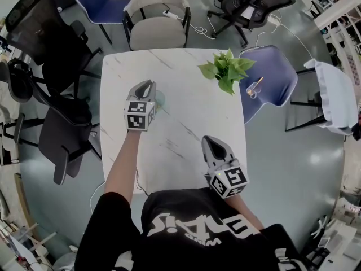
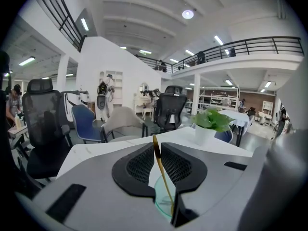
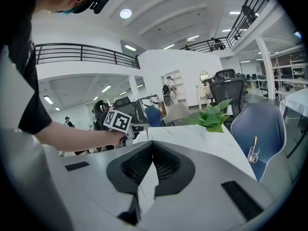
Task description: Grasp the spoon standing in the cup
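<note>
A thin gold spoon (image 2: 162, 177) stands in a clear greenish glass cup (image 2: 164, 198) on the white marble table (image 1: 186, 123). In the left gripper view my left gripper (image 2: 156, 147) is shut on the upper part of the spoon's handle, with the handle's tip showing just above the pads. Seen from the head camera, the left gripper (image 1: 149, 84) hangs over the cup (image 1: 161, 100), which peeks out at its right side. My right gripper (image 1: 210, 140) hovers over the table's near right part, and its jaws (image 3: 152, 144) meet at the tips with nothing between them.
A potted green plant (image 1: 225, 69) stands at the table's far right corner. A second glass with a spoon (image 1: 252, 90) sits on the blue chair (image 1: 276, 72) to the right. Office chairs ring the table at left and behind.
</note>
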Demonstrator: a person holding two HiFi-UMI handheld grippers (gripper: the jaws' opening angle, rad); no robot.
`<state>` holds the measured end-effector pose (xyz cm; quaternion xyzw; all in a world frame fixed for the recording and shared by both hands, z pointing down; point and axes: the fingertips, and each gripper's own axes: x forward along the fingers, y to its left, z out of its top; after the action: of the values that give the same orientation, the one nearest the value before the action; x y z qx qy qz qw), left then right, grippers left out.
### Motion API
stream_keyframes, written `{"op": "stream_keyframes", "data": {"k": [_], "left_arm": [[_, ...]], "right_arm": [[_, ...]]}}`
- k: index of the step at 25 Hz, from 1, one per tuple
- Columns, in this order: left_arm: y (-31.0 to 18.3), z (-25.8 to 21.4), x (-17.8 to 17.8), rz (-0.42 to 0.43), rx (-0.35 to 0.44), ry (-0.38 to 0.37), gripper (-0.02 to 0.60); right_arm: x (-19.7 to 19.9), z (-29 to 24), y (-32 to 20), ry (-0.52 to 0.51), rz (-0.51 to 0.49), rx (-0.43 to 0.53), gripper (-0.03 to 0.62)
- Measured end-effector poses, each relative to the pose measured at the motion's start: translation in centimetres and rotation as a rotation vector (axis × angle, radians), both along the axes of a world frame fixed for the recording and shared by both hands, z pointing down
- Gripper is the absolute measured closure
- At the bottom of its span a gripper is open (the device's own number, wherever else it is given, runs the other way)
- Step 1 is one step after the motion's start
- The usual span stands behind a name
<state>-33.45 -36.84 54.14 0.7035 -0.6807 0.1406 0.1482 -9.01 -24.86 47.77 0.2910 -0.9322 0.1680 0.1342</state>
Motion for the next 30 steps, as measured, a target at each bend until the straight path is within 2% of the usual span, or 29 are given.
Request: {"op": "stream_keyframes", "data": {"k": [13,30], "left_arm": [[1.0,-1.2,0.5,-0.026,0.029,0.009,0.563],[1.7,-5.9,1.1,-0.052,0.116,-0.016,0.563]], "right_arm": [[1.5,0.1,0.2,-0.006,0.019,0.001,0.582],[2.3,-0.3,0.4,-0.025,-0.003,0.013,0.582]]}}
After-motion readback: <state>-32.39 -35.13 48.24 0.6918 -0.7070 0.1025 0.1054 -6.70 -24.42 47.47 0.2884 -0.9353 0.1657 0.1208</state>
